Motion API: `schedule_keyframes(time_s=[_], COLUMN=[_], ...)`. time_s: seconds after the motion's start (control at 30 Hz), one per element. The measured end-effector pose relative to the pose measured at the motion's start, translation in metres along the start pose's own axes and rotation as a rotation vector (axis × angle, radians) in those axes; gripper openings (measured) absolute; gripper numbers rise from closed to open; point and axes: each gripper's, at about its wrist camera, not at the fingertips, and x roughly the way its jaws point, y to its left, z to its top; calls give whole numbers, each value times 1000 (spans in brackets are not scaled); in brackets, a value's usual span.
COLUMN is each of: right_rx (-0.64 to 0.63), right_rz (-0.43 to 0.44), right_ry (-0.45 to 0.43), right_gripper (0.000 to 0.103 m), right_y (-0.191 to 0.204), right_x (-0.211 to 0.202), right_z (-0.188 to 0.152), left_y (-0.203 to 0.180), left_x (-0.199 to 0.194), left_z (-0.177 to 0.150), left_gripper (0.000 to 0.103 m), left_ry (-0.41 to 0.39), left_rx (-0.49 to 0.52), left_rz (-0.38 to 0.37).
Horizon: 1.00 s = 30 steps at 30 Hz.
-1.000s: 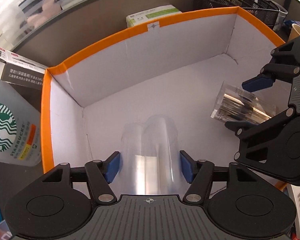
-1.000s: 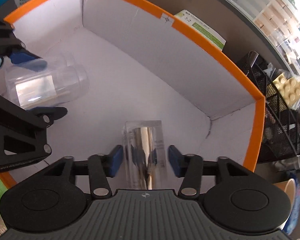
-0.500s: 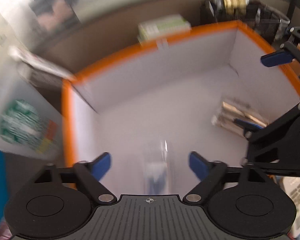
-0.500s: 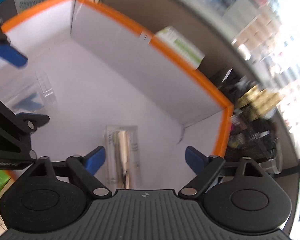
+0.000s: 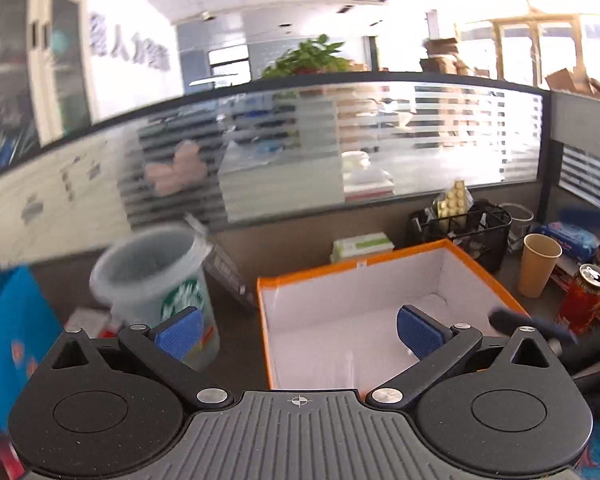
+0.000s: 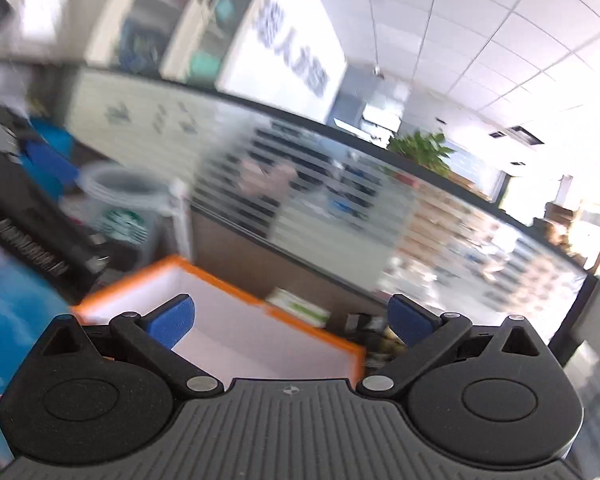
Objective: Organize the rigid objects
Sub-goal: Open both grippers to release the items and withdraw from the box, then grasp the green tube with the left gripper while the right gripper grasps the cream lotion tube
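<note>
Now both grippers are up above the box, tilted more toward the room than into it. Left gripper: jaws have just been opening and stand spread wide, blue ribbed pads far apart, nothing between them. Right gripper: same, jaws just been opening, wide apart, empty.

Box sits just ahead of and below both grippers: rectangular cardboard, orange outer faces and rim, matte white inside, open top. In the left wrist view its long axis runs left-to-right, far wall parallel to the desk partition. Only bare white floor and walls show inside from these angles; the near part of the floor is hidden behind the gripper bodies, so I can't tell what lies there.

Around it:
- frosted plastic cup with a green logo, upright, left of the box, blurred
- paper cup, tan, upright, right of the box
- red can, upright, opened top, just right of the paper cup
- black wire-mesh basket behind the box's far right corner, a blister pack sticking up out of it
- flat white-green carton lying behind the far wall

Right wrist view is heavily motion-blurred.
</note>
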Motion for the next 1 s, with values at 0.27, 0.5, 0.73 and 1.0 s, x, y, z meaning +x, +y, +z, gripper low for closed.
schedule_keyframes(time_s=[0.27,0.5,0.73,1.0], right_rx=[239,361,490,288], right_rz=[74,53,105,9], right_ry=[129,184,316,348], right_gripper=[103,102,62,63], right_y=[56,75,74,65], right_x=[-11,4,22,12], right_z=[-88,-105,-143,-151], left_y=[19,13,5,-7], left_x=[16,25,33,31], left_z=[-86,-111,-129,-140], left_gripper=[103,103,103,103], left_ry=[154,199,209,238], left_rx=[-121,-86,-28,16], left_rz=[83,115,138,58])
